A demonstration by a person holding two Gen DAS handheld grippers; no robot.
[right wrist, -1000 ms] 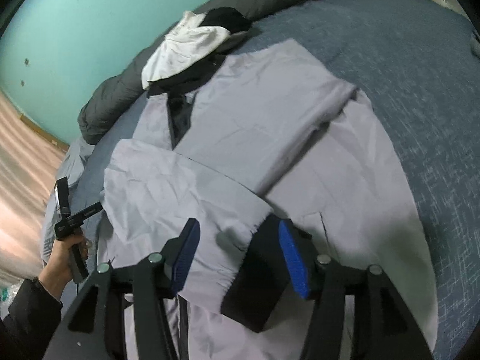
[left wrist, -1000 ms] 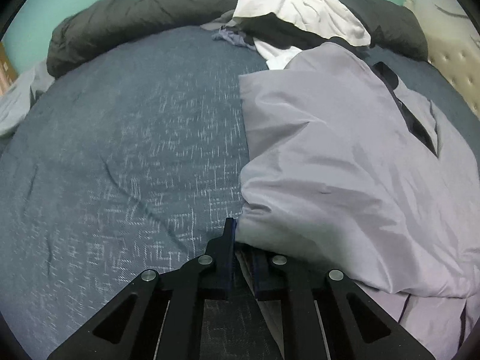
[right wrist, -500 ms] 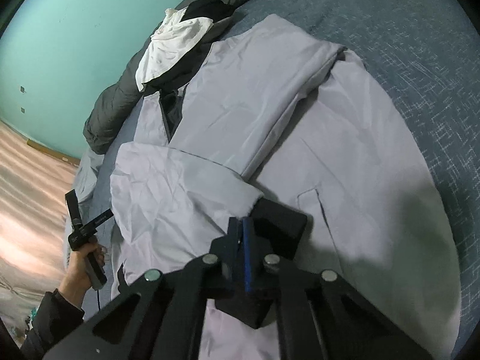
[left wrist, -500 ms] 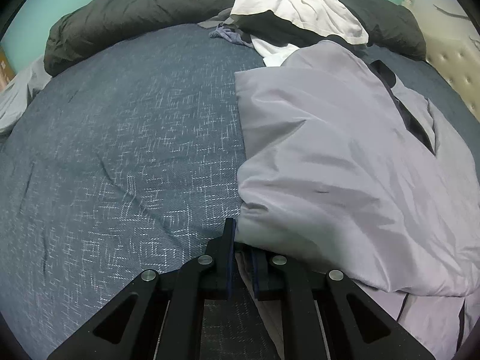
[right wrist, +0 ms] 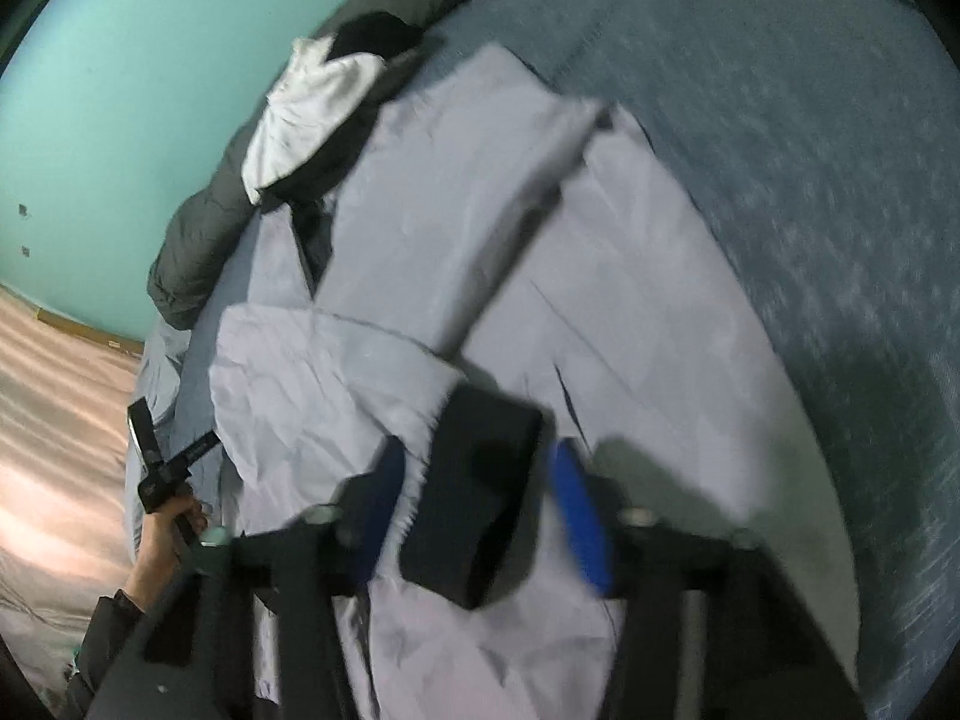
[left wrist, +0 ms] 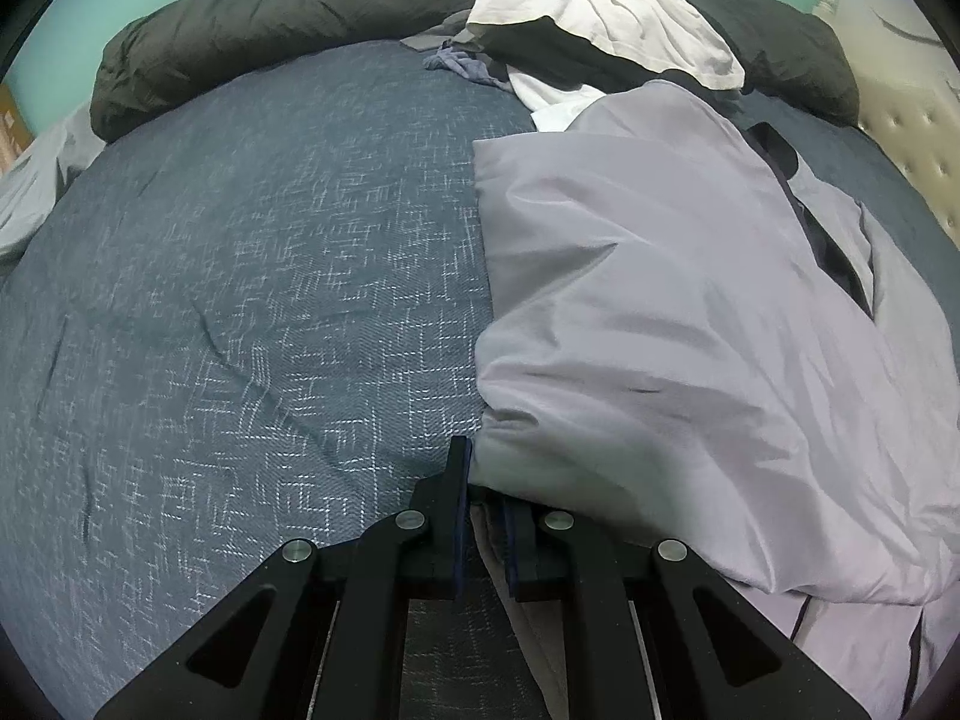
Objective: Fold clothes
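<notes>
While the left gripper (left wrist: 483, 516) is clamped on the near edge of the lilac garment (left wrist: 690, 324), its jaws nearly together with fabric pinched between them, the right gripper (right wrist: 474, 498) hangs with jaws spread wide, holding nothing. Right wrist view is motion-blurred.

Garment lies on the blue bedspread (left wrist: 252, 312), filling the 1 to 5 o'clock part of the left wrist view; left gripper sits at 6 o'clock on its lower-left edge. A sleeve is folded across the body in the right wrist view, and its black cuff (right wrist: 480, 492) lies between the right gripper's blue pads (right wrist: 579, 510), not visibly touched by either.

White clothing (left wrist: 606, 18) is heaped at 12 o'clock on a dark grey duvet (left wrist: 288, 18) along the far edge. Teal wall (right wrist: 138, 78) behind. Person's left hand (right wrist: 165, 531) on its gripper handle shows at 8 o'clock in the right wrist view.
</notes>
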